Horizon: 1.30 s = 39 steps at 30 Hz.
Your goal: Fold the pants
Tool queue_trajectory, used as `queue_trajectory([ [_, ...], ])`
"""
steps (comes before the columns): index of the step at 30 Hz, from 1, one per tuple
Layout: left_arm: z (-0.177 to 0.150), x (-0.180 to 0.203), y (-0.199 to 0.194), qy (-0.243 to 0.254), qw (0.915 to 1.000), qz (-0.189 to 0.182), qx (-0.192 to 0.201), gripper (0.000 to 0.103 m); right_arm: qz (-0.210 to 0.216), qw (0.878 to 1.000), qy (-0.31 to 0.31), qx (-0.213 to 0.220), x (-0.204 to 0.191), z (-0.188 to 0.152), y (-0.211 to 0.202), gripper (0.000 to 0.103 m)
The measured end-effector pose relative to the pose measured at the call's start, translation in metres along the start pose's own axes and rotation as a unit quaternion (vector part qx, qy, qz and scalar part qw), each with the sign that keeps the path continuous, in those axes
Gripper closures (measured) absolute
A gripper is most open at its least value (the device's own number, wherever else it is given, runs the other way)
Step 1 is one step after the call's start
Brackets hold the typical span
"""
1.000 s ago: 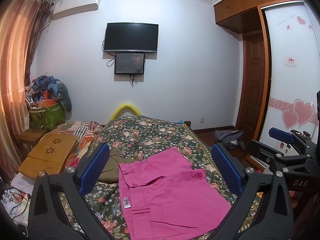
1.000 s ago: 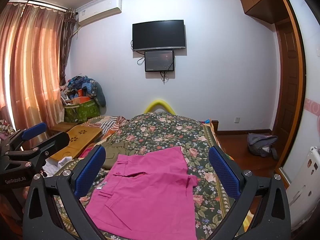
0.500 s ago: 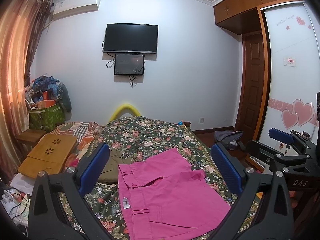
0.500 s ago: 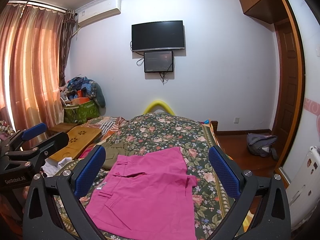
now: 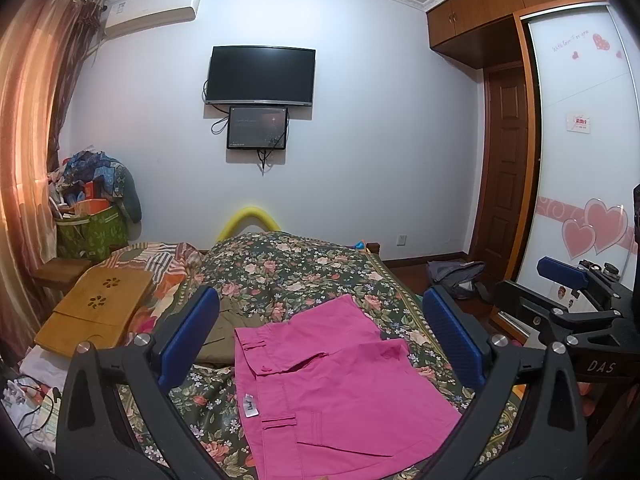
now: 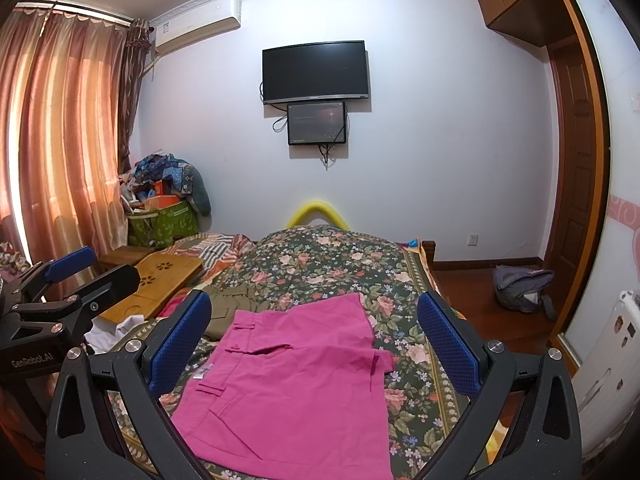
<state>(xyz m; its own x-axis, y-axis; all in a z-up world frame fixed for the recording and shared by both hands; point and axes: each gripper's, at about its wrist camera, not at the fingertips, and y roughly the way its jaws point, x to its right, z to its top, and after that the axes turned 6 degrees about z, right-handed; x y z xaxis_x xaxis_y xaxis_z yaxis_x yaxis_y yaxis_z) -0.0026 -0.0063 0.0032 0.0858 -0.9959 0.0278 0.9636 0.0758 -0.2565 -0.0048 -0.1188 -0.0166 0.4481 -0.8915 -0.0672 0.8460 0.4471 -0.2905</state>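
Observation:
Pink pants (image 5: 336,384) lie flat on the floral bedspread (image 5: 296,264), waistband to the left; they also show in the right wrist view (image 6: 296,376). My left gripper (image 5: 320,336) is open and empty, held above the pants. My right gripper (image 6: 316,332) is open and empty, also above them. The right gripper shows at the right edge of the left wrist view (image 5: 576,304); the left gripper shows at the left edge of the right wrist view (image 6: 60,300).
An olive garment (image 5: 224,332) lies left of the pink pants. A wooden lap tray (image 5: 96,308) rests on the bed's left side. A green bag with clothes (image 5: 92,228) stands by the curtain. A backpack (image 6: 520,284) lies on the floor by the door.
The views have tilted very slightly; both grippers stay open above the pants and the pants have not moved.

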Motion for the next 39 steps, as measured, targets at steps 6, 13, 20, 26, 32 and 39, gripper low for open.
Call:
queue_trajectory([
  [6, 0.000, 0.001, 0.001, -0.001, 1.0000, -0.001, -0.002, 0.000, 0.000, 1.000, 0.000, 0.000, 0.000, 0.000, 0.000, 0.000],
  [13, 0.000, 0.001, 0.001, -0.001, 1.0000, 0.000, -0.001, 0.000, -0.002, 1.000, 0.001, 0.000, 0.001, 0.000, 0.000, 0.000],
  [20, -0.002, 0.001, 0.004, -0.003, 1.0000, -0.001, -0.003, 0.000, -0.003, 1.000, 0.000, -0.003, 0.002, -0.001, 0.004, 0.000],
  [26, -0.009, -0.002, 0.018, -0.003, 0.9999, 0.002, -0.011, 0.000, -0.012, 1.000, 0.008, -0.012, 0.008, -0.005, 0.012, 0.000],
  [32, -0.015, -0.008, 0.050, 0.006, 0.9991, 0.021, -0.036, 0.000, -0.042, 0.999, -0.001, -0.033, 0.021, -0.012, 0.036, 0.000],
  [39, -0.037, -0.025, 0.121, 0.005, 0.9934, 0.035, -0.109, 0.000, -0.063, 0.994, 0.030, -0.089, 0.057, -0.031, 0.082, 0.000],
])
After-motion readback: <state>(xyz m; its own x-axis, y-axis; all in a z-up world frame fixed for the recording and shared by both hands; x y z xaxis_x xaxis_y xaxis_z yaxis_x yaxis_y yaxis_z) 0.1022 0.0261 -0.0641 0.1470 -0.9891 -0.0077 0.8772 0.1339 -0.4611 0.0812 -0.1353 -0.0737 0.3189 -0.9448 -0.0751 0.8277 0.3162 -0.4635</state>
